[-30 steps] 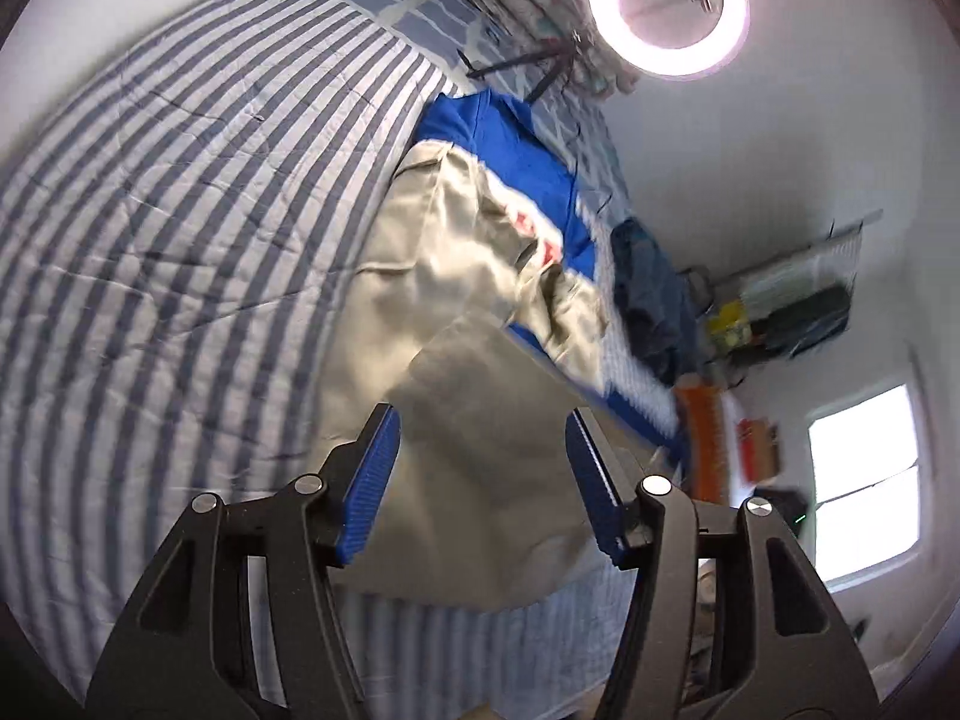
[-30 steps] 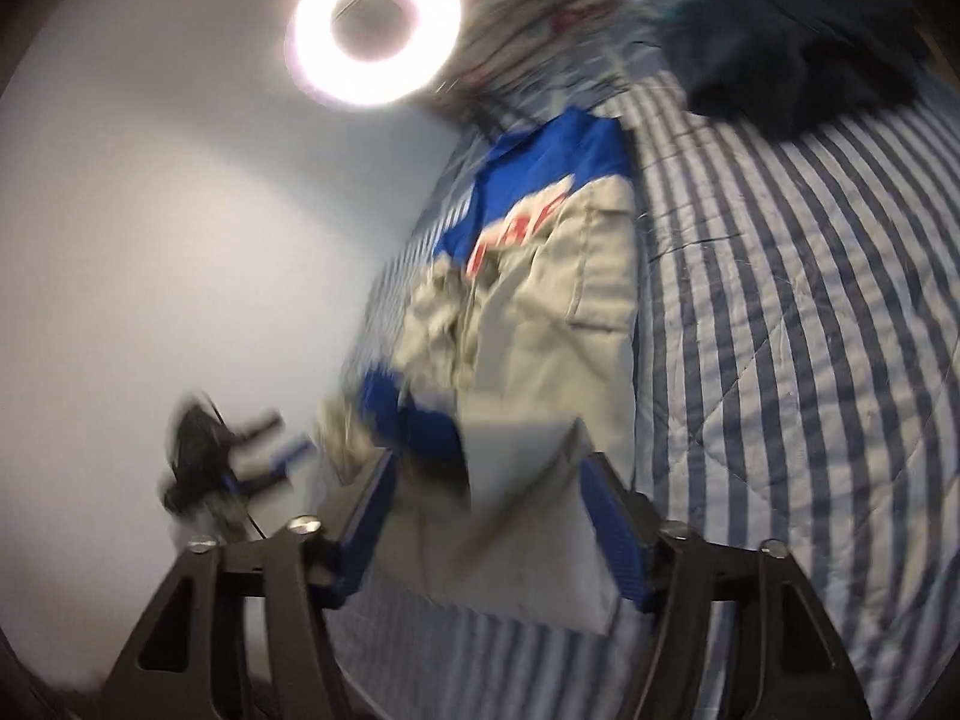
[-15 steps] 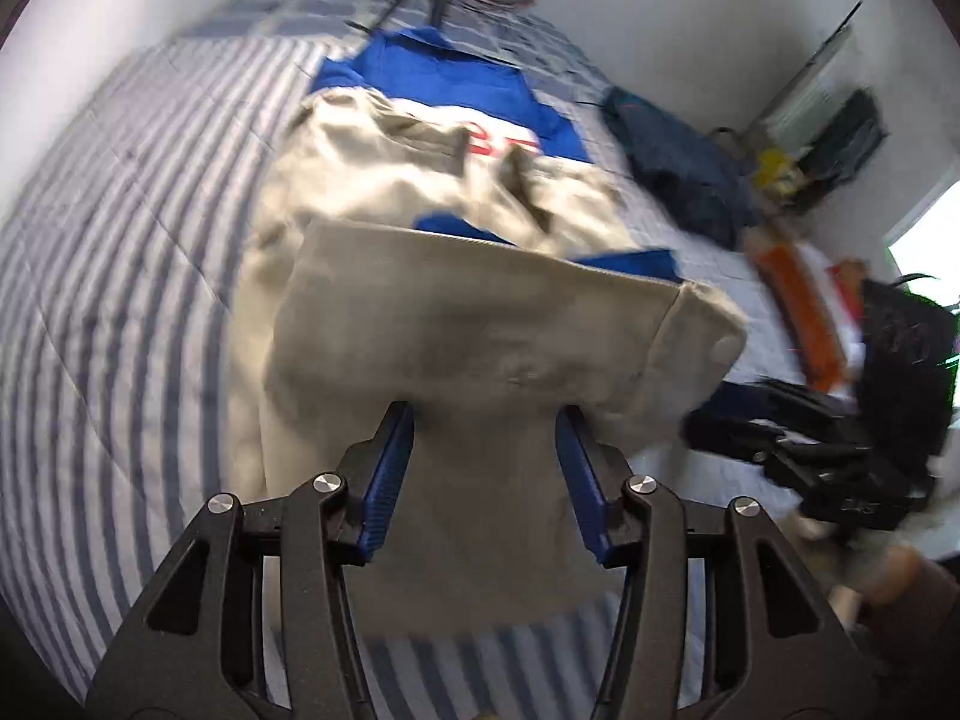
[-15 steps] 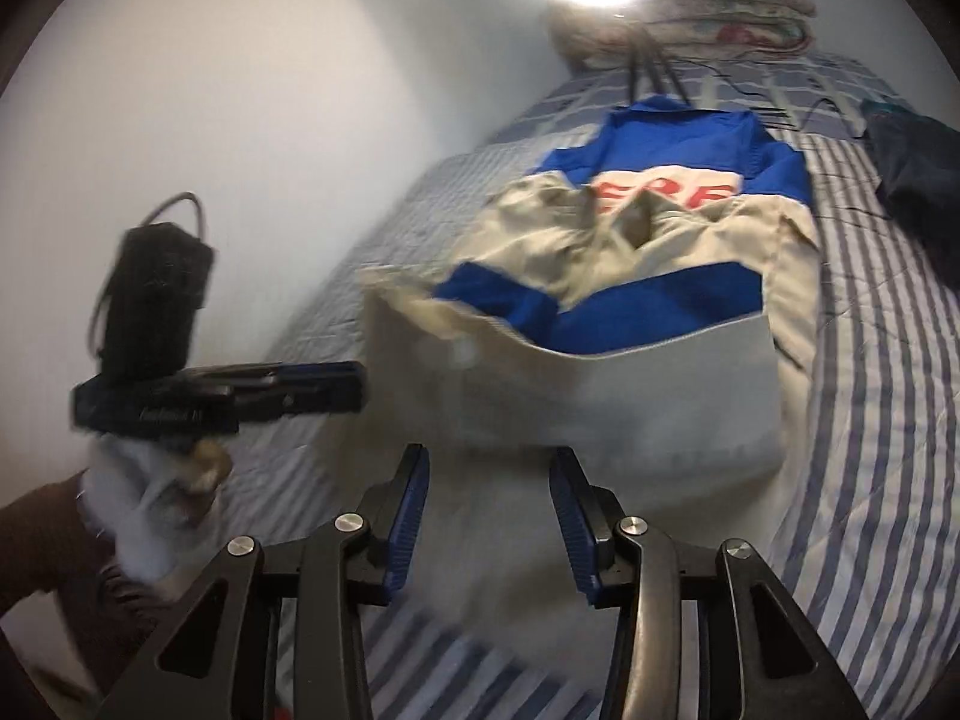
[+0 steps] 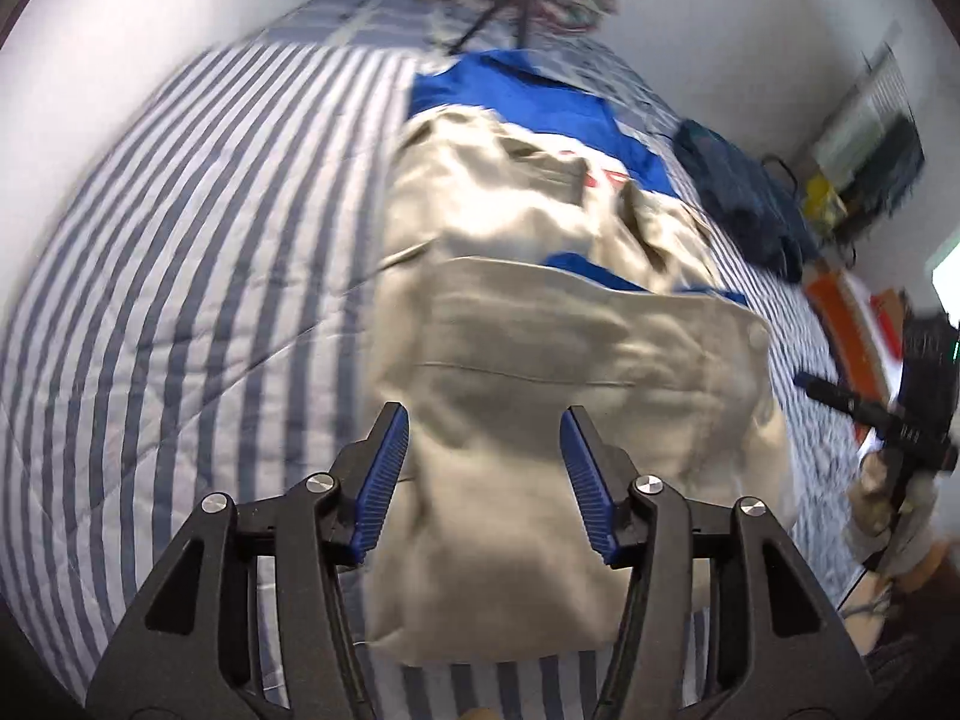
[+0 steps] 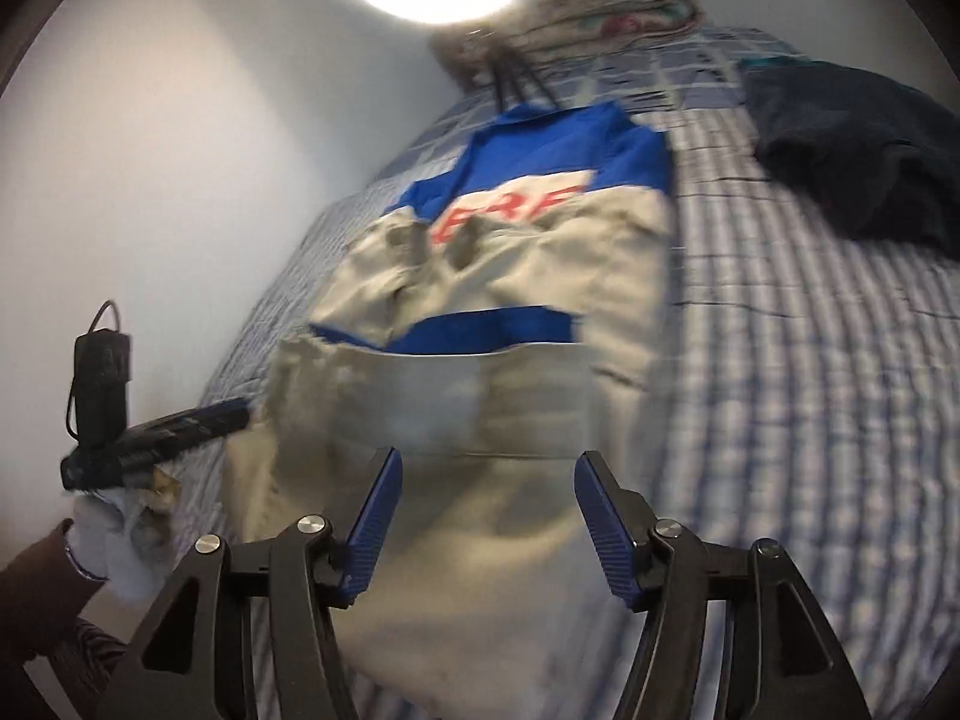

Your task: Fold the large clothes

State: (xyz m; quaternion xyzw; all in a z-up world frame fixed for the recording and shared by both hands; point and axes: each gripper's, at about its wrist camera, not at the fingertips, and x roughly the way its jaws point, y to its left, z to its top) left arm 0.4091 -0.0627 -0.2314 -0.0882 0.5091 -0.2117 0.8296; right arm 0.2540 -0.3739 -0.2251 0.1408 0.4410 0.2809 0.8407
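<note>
Both grippers, left gripper (image 5: 485, 468) and right gripper (image 6: 487, 513), now hang wide open and empty, having dropped the jacket's (image 5: 540, 360) hem toward twelve o'clock, completing one fold.

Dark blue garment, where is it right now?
In the right wrist view the dark blue garment lies upper right on the striped bed, right of the beige and blue jacket.

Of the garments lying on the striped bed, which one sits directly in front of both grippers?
The beige-and-blue jacket with red lettering, partly folded, lies in front of both. The dark navy garment sits crumpled off to the side, farther up the bed.
</note>
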